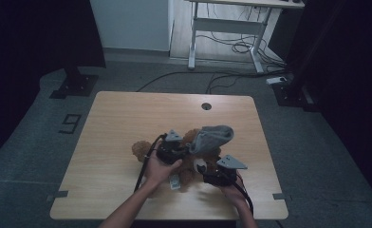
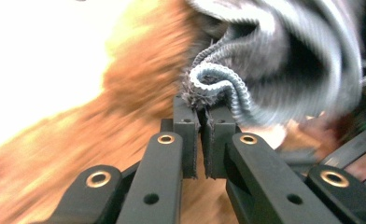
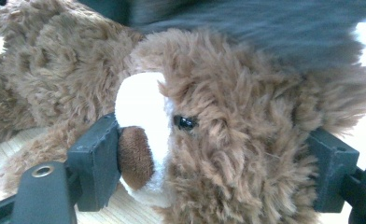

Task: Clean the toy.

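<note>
A brown teddy bear (image 1: 191, 166) lies on the wooden table (image 1: 122, 123) near its front edge. A grey knitted cap (image 1: 213, 137) hangs over its head. My left gripper (image 1: 178, 151) is shut on the cap's ribbed rim (image 2: 217, 81), pinching a fold of it between the pads (image 2: 188, 123), with brown fur (image 2: 139, 79) just behind. My right gripper (image 1: 209, 174) is shut on the bear's head (image 3: 228, 140); one pad (image 3: 97, 158) presses beside the white muzzle and brown nose, the other on the far side of the head. The grey cap (image 3: 274, 28) is blurred above the head.
A small round hole (image 1: 206, 106) sits near the table's far edge. A white label (image 1: 174, 182) lies by the bear. Beyond the table stand a white desk frame (image 1: 229, 26), floor cables (image 1: 236, 47) and black stand bases (image 1: 74, 85).
</note>
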